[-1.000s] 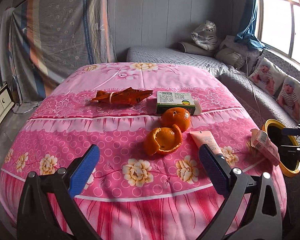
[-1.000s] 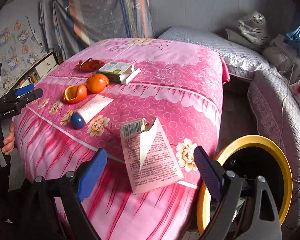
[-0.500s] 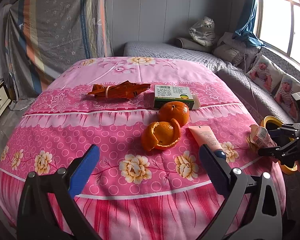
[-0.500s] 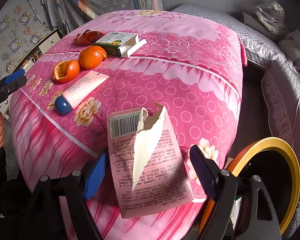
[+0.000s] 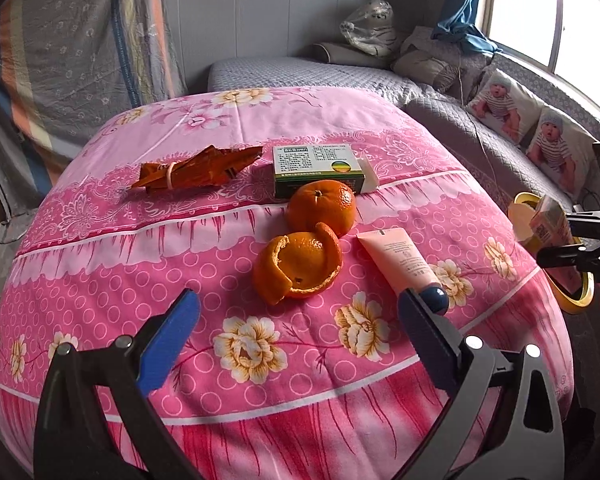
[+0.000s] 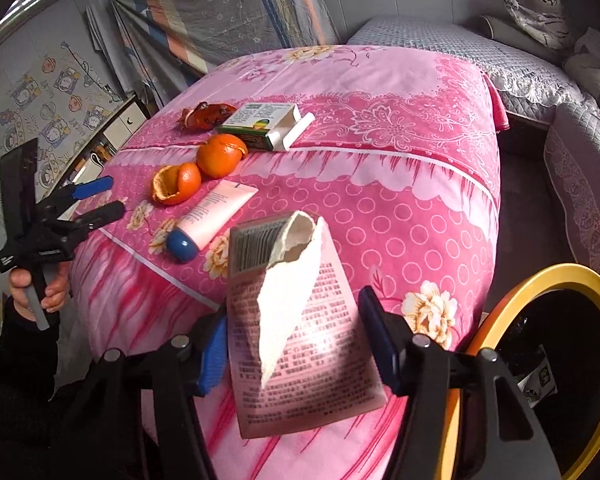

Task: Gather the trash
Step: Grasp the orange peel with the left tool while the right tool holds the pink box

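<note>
Right gripper [image 6: 292, 336] has just been closing around the torn pink packet [image 6: 296, 332] at the bed's [image 6: 400, 184] near right corner; a second ago the jaws stood much wider, with the packet lying flat ahead. Now the packet sits between the pads and looks lifted off the cover, left pad touching its edge, right pad just beside it; I can't tell whether the grip is firm. Looks like the first piece of trash is nearly secured, and the yellow-rimmed bin [image 6: 540, 280] waits just right of that corner. Left gripper [image 5: 296, 332] has drifted closer to the peel [image 5: 300, 266] near the front edge; jaws wide, holding nothing. Orange [image 5: 322, 208], tube [image 5: 400, 260], box [image 5: 320, 168] and orange wrapper [image 5: 196, 168] lie untouched mid-bed.
</note>
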The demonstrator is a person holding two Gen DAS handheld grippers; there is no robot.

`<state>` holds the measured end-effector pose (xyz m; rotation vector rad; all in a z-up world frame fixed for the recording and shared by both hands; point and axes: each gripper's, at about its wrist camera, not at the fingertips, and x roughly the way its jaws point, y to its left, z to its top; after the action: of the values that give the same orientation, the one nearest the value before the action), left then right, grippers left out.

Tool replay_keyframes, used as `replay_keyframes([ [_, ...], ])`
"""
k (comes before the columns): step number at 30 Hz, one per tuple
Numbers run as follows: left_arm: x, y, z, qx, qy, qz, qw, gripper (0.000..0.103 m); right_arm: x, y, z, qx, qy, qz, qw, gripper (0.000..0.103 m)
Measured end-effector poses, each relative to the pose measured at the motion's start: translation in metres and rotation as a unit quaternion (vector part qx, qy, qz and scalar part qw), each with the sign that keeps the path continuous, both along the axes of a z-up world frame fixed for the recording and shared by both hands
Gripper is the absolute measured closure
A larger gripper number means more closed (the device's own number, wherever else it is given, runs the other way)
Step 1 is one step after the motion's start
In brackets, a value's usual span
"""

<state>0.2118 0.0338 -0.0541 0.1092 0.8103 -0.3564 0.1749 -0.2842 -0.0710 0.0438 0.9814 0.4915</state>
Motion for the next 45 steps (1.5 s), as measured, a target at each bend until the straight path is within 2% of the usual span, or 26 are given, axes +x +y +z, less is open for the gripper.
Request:
replay_keyframes([
  [3,0.015,-0.001,-0.007,0.003,0.013,0.000,0.9999,0.009,-0.010,0.003,0.008,0.013,-0.011,0.006,1.000,0.046],
  [5,0.026,-0.001,-0.011,0.004,0.024,0.008,0.9997,0.025,-0.016,0.004,0.011,0.019,-0.016,0.008,1.000,0.046],
  [8,0.039,-0.006,-0.016,0.005,0.038,0.009,0.9992,0.025,-0.021,0.005,0.015,0.028,-0.021,0.010,0.999,0.046],
  [15,0.059,-0.024,-0.030,0.040,0.050,0.004,0.9980,0.026,-0.025,0.006,0.018,0.037,-0.026,0.011,0.999,0.046],
  [16,0.062,-0.024,-0.033,0.041,0.056,0.006,0.9976,0.032,-0.025,0.005,0.017,0.038,-0.025,0.010,0.999,0.046],
  [17,0.065,-0.023,-0.036,0.033,0.067,0.006,0.9972,0.044,-0.025,0.004,0.017,0.038,-0.025,0.007,0.999,0.046],
  [18,0.066,-0.022,-0.038,0.027,0.073,0.007,0.9969,0.046,-0.025,0.003,0.018,0.040,-0.026,0.005,0.999,0.046],
  [21,0.063,-0.022,-0.035,0.028,0.059,0.008,0.9978,0.054,-0.025,0.000,0.018,0.049,-0.023,0.000,0.999,0.046],
  [23,0.060,-0.018,-0.031,0.016,0.057,0.013,0.9981,0.059,-0.025,-0.002,0.018,0.052,-0.023,-0.002,0.998,0.046],
  [26,0.049,-0.007,-0.018,-0.005,0.049,0.016,0.9987,0.060,-0.026,-0.004,0.020,0.059,-0.022,-0.003,0.998,0.046],
  [31,0.010,0.011,0.015,-0.023,-0.009,0.031,0.9992,0.061,-0.028,-0.001,0.022,0.071,-0.022,0.000,0.997,0.046],
  [36,-0.027,0.025,0.039,-0.030,-0.060,0.058,0.9961,0.061,-0.031,0.008,0.023,0.076,-0.021,0.007,0.997,0.046],
  [40,-0.044,0.024,0.050,-0.037,-0.079,0.061,0.9943,0.061,-0.033,0.014,0.024,0.080,-0.022,0.008,0.997,0.046],
  [45,-0.050,-0.001,0.063,-0.038,-0.089,0.033,0.9947,0.061,-0.036,0.007,0.034,0.088,-0.036,-0.010,0.995,0.046],
])
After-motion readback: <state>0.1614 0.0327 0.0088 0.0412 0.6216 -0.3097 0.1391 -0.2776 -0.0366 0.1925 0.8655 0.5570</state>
